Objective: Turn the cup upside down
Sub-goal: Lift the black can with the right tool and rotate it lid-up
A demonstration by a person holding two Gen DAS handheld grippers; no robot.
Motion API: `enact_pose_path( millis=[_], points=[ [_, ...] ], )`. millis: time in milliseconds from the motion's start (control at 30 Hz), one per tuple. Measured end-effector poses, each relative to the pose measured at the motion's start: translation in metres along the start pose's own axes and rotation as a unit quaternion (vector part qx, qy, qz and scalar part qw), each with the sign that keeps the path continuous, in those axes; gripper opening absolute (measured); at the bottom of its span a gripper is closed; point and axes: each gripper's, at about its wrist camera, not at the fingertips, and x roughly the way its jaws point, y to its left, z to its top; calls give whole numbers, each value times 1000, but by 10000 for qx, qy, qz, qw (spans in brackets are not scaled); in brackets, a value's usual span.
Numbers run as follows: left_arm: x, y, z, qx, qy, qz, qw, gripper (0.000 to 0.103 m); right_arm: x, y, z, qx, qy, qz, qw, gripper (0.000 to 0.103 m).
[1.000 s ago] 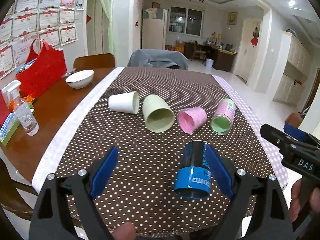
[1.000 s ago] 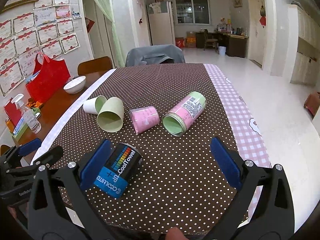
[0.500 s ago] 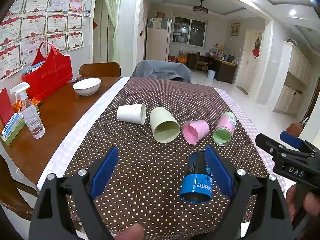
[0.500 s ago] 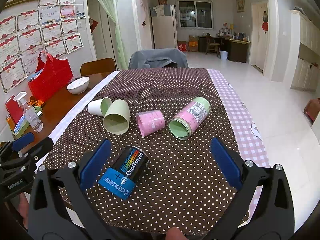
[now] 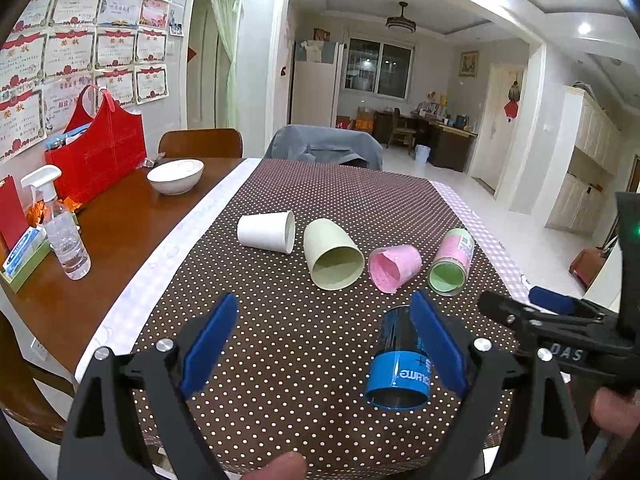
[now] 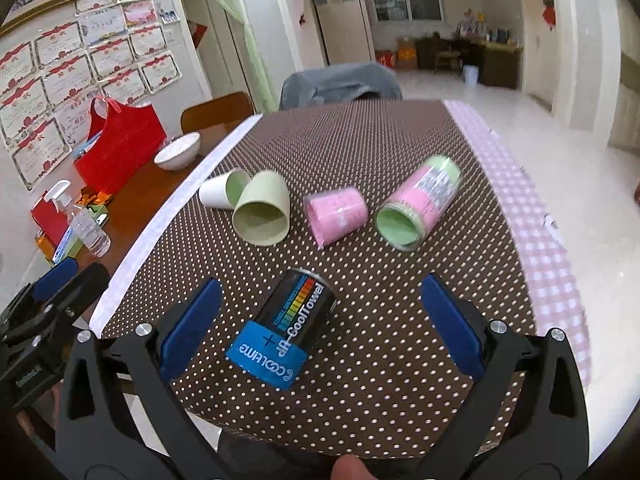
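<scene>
Black/blue CoolTowel can-style cup [image 6: 282,330] lies on its side on the dotted worktop [image 6: 380,360], between the pads of the right tool [image 6: 320,326], nearer its left pad, not touching. Right tool jaws wide apart. Left tool [image 5: 324,344] also spread wide; the cup is just by its right pad [image 5: 438,342].

Bright indoor light, strong fisheye bend in both views.

You get even light from the ceiling lamp [image 5: 401,23] and a recessed spotlight [image 5: 584,28], which flares white. Shadows on the tablecloth [image 5: 320,200] stay soft. Walls curve near the black corners, and your right view smears slightly toward its right edge.
</scene>
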Motion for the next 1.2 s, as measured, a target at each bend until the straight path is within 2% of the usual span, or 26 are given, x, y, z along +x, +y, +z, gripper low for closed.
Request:
enact_pose_path(
  millis=[167, 333, 500, 533, 633, 767, 1000, 1067, 1133, 1200],
  points=[
    [8, 9, -2, -55, 61, 47, 10000, 87, 25, 6, 0, -3, 447, 146, 9989, 97],
    [18, 20, -5, -146, 138, 112, 9997, 87, 55, 11, 3, 132, 1069, 369, 9935, 97],
    [30, 27, -11, -219, 275, 109, 9993, 87, 87, 9, 3, 481, 1766, 600, 9813, 97],
    [32, 27, -12, -237, 291, 92, 9993, 87, 91, 8, 2, 586, 1871, 625, 9786, 94],
    [36, 27, -15, -251, 332, 31, 9991, 87, 105, 2, 2, 833, 2123, 518, 9723, 89],
    [41, 27, -19, -265, 392, -23, 9989, 87, 123, -2, 3, 1087, 2527, 624, 9594, 88],
    [45, 30, -21, -305, 475, -10, 9984, 87, 154, -6, 8, 1451, 2949, 581, 9426, 84],
    [46, 32, -22, -343, 500, -12, 9982, 87, 163, -7, 8, 1476, 3056, 518, 9392, 80],
    [46, 31, -22, -343, 505, -17, 9981, 87, 166, -4, 11, 1388, 3060, 525, 9404, 73],
    [46, 31, -22, -340, 501, -12, 9982, 87, 168, -2, 13, 1365, 3054, 582, 9406, 72]
  ],
)
